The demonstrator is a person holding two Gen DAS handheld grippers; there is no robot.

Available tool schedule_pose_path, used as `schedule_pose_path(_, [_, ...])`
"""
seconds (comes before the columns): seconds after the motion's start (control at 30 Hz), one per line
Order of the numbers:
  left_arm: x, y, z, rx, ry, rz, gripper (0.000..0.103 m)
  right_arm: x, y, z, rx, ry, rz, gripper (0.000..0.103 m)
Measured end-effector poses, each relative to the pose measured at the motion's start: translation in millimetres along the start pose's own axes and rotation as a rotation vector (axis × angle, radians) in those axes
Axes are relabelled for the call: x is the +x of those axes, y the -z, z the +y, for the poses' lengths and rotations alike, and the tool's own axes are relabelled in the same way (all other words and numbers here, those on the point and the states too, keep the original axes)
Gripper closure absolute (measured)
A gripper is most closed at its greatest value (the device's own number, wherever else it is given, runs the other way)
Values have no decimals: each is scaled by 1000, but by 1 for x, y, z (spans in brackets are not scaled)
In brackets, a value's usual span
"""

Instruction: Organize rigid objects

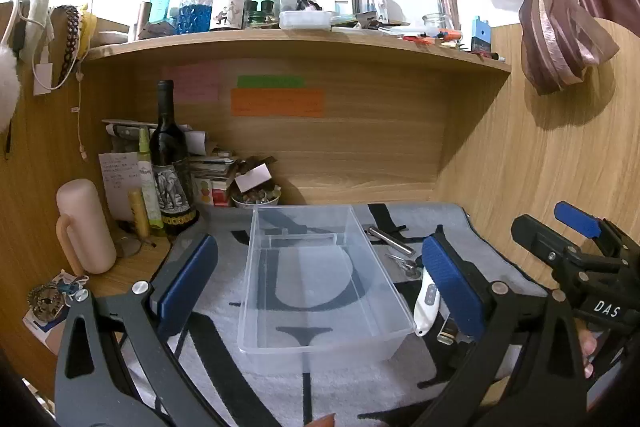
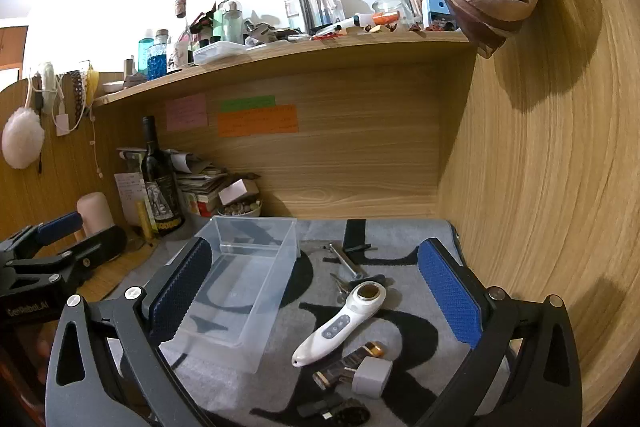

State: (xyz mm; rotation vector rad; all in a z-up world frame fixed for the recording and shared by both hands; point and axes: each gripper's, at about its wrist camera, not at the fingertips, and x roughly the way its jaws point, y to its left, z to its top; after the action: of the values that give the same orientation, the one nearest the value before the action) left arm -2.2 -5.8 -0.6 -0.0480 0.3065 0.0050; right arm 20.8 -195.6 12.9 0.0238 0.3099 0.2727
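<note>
Both tongs stand wide and empty: left tongs (image 1: 320,283) frame the empty clear bin (image 1: 320,279); right tongs (image 2: 316,295) frame the white handheld device (image 2: 340,323) on the worktop mat (image 2: 400,327) beside it. Device probably light, stiff, smooth; best gripped across its narrow handle.

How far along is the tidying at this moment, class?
Nothing looks done: the clear bin is empty. Nothing is in hand: the left claw and right claw are open. Left: the white handheld device, metal rod, white plug and other small items on the mat.
</note>
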Motion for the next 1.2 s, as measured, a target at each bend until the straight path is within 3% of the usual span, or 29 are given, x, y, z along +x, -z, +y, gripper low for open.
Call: schedule_pose_path(1.2, [0,-2,-6,4,13,-4,0,-2,0,2,-10,3,-3,0])
